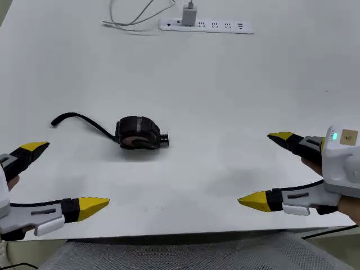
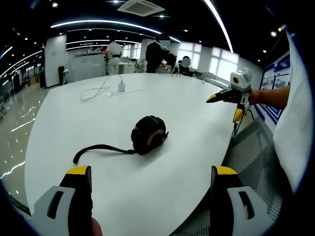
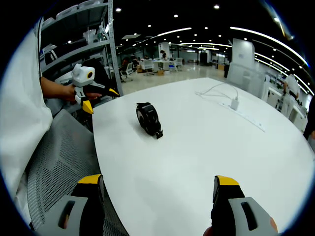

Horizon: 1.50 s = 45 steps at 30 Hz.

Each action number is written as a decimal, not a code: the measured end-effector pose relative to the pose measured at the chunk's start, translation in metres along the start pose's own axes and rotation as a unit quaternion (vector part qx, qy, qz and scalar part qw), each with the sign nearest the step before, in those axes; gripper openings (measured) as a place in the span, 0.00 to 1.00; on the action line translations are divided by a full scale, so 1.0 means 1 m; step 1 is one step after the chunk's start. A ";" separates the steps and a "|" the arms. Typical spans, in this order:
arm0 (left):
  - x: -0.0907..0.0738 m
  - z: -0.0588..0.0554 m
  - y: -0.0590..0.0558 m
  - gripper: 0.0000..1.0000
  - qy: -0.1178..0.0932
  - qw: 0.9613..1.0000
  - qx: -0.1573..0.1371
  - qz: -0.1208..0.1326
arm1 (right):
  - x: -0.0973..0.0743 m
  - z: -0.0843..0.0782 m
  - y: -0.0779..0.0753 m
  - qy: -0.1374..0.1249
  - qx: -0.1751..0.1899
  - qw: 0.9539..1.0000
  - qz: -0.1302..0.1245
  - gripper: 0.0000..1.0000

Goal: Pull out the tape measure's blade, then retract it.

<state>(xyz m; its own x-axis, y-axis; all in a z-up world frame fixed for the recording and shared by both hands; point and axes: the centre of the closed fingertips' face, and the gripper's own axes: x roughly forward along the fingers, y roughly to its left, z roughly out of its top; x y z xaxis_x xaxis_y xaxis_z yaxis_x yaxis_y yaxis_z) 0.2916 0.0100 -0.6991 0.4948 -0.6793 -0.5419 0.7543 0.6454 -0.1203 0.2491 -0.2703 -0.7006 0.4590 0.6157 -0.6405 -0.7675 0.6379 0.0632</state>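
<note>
Tape measure [image 1: 139,133] mid white table [image 1: 225,84], blade in, strap [image 1: 79,119] trailing left. Bare tabletop all round it. Left gripper [image 1: 76,173] left of it, right gripper [image 1: 255,167] well right, both at near edge: jaws wide apart, empty.

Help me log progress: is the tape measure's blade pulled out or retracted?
Retracted. No blade extends from the tape measure lying on the table; only its black strap trails out to one side.

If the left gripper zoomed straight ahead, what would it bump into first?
Probably the black tape measure, almost dead ahead of the left gripper. Its strap lies nearer and off-centre, so it might brush that first.
</note>
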 end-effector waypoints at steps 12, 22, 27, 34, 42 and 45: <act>0.000 -0.002 0.001 0.99 0.004 1.000 0.001 0.000 | 0.001 0.003 0.000 -0.003 -0.002 1.000 0.000 0.92; 0.004 0.002 0.001 0.99 0.003 1.000 -0.005 -0.009 | 0.002 0.001 -0.001 -0.003 -0.005 1.000 0.006 0.90; 0.010 0.005 0.003 0.99 0.005 1.000 -0.002 -0.014 | 0.005 0.003 -0.004 -0.002 -0.010 1.000 0.008 0.87; 0.020 0.008 0.006 0.99 0.014 0.999 0.013 -0.026 | 0.013 0.006 -0.007 0.003 -0.017 1.000 0.018 0.86; 0.037 0.014 0.010 0.97 0.028 0.998 0.042 -0.046 | 0.026 0.012 -0.013 0.013 -0.035 0.999 0.029 0.87; 0.044 0.019 0.011 0.96 0.031 0.997 0.054 -0.053 | 0.031 0.014 -0.014 0.015 -0.041 0.998 0.034 0.87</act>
<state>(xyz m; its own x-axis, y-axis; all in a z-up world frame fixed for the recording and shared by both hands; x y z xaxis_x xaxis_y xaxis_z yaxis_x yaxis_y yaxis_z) 0.3302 -0.0191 -0.7083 0.3849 -0.7165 -0.5818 0.8449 0.5272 -0.0904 0.2805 -0.2535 -0.7105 0.3921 0.6416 -0.6592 -0.8312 0.5541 0.0448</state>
